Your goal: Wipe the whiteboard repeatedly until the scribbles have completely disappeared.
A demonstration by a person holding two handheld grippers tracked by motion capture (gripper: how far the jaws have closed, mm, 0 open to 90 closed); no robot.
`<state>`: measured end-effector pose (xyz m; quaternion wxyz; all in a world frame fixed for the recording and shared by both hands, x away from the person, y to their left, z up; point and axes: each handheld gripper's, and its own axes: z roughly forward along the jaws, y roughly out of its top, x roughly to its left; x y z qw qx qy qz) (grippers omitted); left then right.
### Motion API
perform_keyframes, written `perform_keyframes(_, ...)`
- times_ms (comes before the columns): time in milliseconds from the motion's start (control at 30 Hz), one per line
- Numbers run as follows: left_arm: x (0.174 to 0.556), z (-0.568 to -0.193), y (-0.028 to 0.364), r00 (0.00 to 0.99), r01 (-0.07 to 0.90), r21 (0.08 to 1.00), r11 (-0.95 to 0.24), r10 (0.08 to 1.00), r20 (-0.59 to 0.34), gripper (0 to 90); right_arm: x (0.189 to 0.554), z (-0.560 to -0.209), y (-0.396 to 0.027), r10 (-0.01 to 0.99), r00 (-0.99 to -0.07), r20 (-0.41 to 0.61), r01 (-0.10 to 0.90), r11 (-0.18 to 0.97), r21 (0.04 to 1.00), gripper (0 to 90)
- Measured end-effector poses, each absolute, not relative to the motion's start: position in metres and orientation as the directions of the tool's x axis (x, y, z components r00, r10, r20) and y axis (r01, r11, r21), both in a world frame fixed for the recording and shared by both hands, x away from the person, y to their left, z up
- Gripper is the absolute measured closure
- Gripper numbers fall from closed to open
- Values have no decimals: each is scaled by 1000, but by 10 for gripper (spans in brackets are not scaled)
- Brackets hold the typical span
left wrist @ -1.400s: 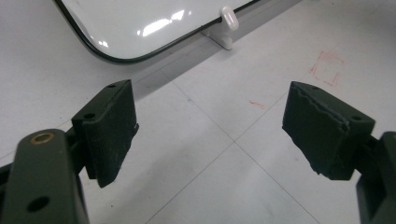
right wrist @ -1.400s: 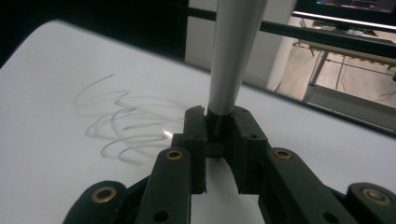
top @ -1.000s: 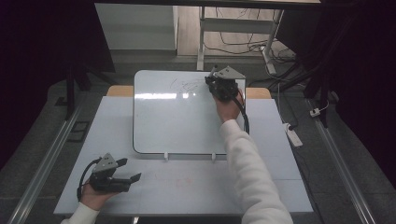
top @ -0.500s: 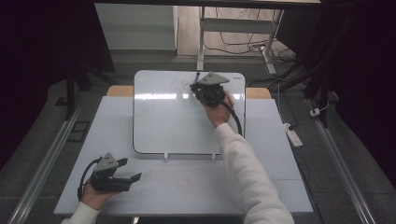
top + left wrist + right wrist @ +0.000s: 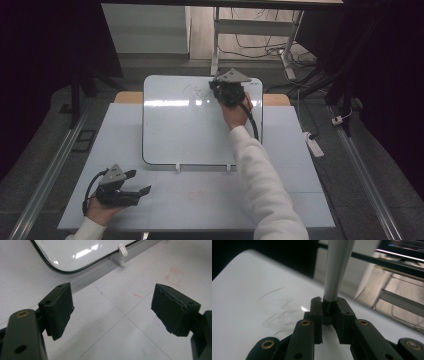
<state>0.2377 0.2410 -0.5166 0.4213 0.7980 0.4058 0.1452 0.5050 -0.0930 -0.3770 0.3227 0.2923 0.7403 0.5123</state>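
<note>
A whiteboard (image 5: 190,130) lies flat in the middle of the white table (image 5: 210,200). Faint smeared dark scribbles (image 5: 196,91) mark its far edge. My right gripper (image 5: 216,90) hovers over that far edge, just right of the scribbles (image 5: 279,312). In the right gripper view its jaws are shut (image 5: 329,306) on a small dark thing that I cannot identify. My left gripper (image 5: 140,182) rests in a hand at the table's near left corner. It is open (image 5: 117,307) with bare tabletop between the jaws, and the whiteboard's near corner (image 5: 75,255) lies just ahead.
Two white clips (image 5: 177,167) hold the board's near edge. Small red pen marks (image 5: 175,276) dot the tabletop. A white power strip (image 5: 315,145) lies on the floor at right. Metal desk legs (image 5: 216,40) and cables stand beyond the far edge.
My right gripper swept left along the board's far edge, then eased back a little to the right. The left gripper has stayed put.
</note>
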Motion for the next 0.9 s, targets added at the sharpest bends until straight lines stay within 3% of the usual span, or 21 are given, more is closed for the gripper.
perform_keyframes(100,238,-517,242,627,528,790,-313,770,-114,188,507,-377,-92,766,-624,-153,110,280,954,770)
perform_keyframes(233,239,-518,242,628,530,787,-317,770,-113,188,496,-384,-71,687,-684,-246,66,394,917,770)
perform_keyframes(367,238,-517,242,628,525,790,-315,770,-111,188,504,-378,-82,771,-618,-155,106,277,955,770)
perform_keyframes(533,239,-518,241,628,531,785,-317,770,-114,188,487,-392,-41,651,-710,-270,36,417,908,770)
perform_keyframes(733,239,-517,241,628,530,788,-314,769,-116,189,502,-382,-40,714,-670,-202,63,326,943,770)
perform_keyframes(833,239,-517,242,629,530,788,-313,768,-118,189,494,-390,-18,614,-739,-278,9,421,907,770)
perform_keyframes(900,238,-517,242,629,530,788,-314,768,-117,188,497,-388,-15,620,-737,-269,15,412,911,770)
